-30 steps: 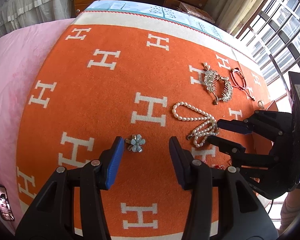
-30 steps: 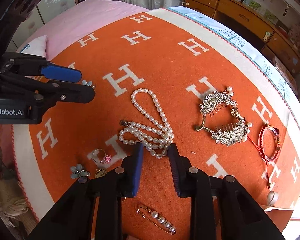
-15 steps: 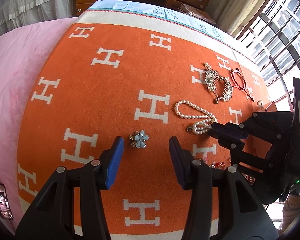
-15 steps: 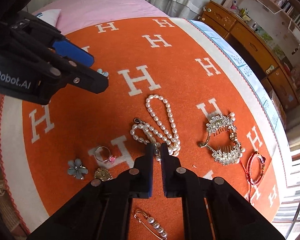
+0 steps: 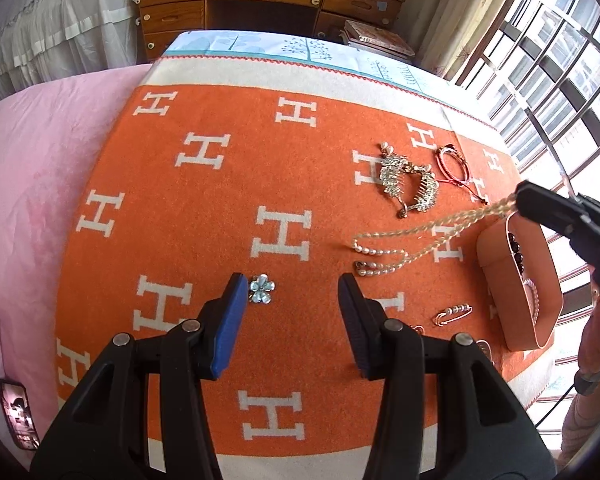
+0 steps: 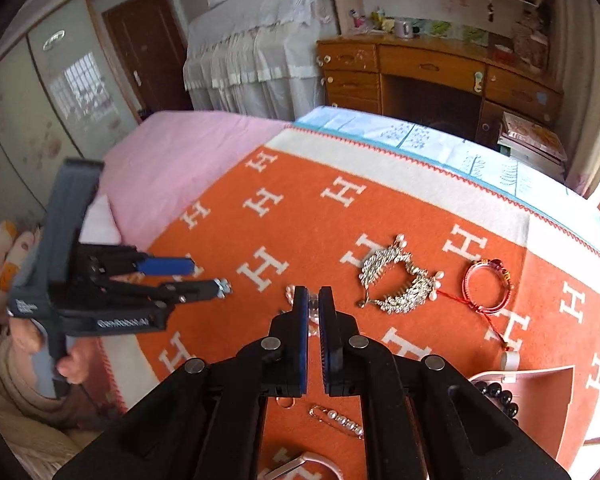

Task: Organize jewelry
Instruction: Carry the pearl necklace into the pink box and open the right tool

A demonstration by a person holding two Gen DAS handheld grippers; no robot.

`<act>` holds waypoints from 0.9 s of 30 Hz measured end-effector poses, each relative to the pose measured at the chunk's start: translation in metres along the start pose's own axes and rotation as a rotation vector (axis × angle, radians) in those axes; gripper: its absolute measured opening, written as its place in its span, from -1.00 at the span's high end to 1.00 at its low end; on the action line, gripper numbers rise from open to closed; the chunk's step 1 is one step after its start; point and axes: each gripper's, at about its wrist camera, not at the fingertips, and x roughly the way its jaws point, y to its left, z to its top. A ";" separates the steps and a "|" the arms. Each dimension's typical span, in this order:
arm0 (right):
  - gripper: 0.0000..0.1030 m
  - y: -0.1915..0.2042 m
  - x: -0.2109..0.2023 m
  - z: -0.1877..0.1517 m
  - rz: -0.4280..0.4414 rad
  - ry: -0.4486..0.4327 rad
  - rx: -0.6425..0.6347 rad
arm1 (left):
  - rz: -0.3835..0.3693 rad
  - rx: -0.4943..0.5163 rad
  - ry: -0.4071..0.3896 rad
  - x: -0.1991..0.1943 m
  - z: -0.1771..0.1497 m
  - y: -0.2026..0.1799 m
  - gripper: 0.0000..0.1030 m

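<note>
A pearl necklace (image 5: 420, 232) hangs stretched from my right gripper (image 5: 520, 200), its lower loops still lying on the orange blanket (image 5: 220, 216). In the right wrist view the right gripper (image 6: 313, 298) is shut on the necklace, with pearls (image 6: 313, 314) showing in the slit between the pads. My left gripper (image 5: 292, 284) stands open above the blanket, nothing between its fingers. A pale blue flower brooch (image 5: 261, 289) lies just inside its left finger. The left gripper (image 6: 188, 276) also shows in the right wrist view, with the brooch (image 6: 222, 288) at its tip.
An orange box (image 5: 540, 320) holding dark beads sits at the blanket's right edge. A jewelled hair comb (image 5: 408, 184), a red cord bracelet (image 5: 454, 164) and a pearl pin (image 5: 454, 312) lie on the blanket. A phone (image 5: 18, 416) lies at the lower left.
My right gripper closed on the pearl necklace and rose to the right, pulling the strand up off the blanket. The left gripper lifted slightly and stayed open.
</note>
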 end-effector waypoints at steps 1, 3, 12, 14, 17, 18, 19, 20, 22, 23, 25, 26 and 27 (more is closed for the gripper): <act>0.91 -0.002 -0.014 0.003 0.004 -0.031 0.020 | 0.000 0.014 -0.006 -0.004 0.002 -0.006 0.15; 0.91 -0.006 -0.043 0.009 0.009 -0.100 0.058 | 0.000 0.045 -0.022 -0.012 0.007 -0.020 0.15; 0.91 -0.030 -0.178 0.023 -0.027 -0.359 0.176 | -0.013 0.186 -0.093 -0.048 0.033 -0.090 0.15; 0.91 -0.038 -0.205 0.021 -0.045 -0.408 0.203 | -0.017 0.208 -0.102 -0.052 0.038 -0.103 0.15; 0.91 -0.052 -0.241 0.016 -0.070 -0.461 0.236 | -0.032 0.230 -0.106 -0.057 0.047 -0.122 0.15; 0.91 -0.056 -0.249 0.013 -0.076 -0.471 0.248 | -0.036 0.239 -0.105 -0.058 0.050 -0.127 0.15; 0.91 -0.062 -0.259 0.011 -0.079 -0.478 0.258 | -0.039 0.245 -0.103 -0.058 0.054 -0.133 0.15; 0.91 -0.067 -0.266 0.008 -0.084 -0.480 0.270 | -0.044 0.253 -0.102 -0.058 0.057 -0.138 0.15; 0.91 -0.078 -0.280 0.001 -0.096 -0.487 0.292 | -0.056 0.272 -0.097 -0.058 0.063 -0.150 0.15; 0.91 -0.085 -0.290 -0.003 -0.100 -0.487 0.300 | -0.063 0.280 -0.093 -0.058 0.066 -0.155 0.15; 0.91 -0.095 -0.300 -0.009 -0.107 -0.484 0.313 | -0.079 0.299 -0.083 -0.055 0.071 -0.165 0.15; 0.91 -0.100 -0.306 -0.015 -0.109 -0.482 0.319 | -0.084 0.308 -0.076 -0.052 0.073 -0.170 0.15; 0.91 -0.104 -0.310 -0.018 -0.111 -0.478 0.324 | -0.085 0.314 -0.069 -0.049 0.075 -0.175 0.15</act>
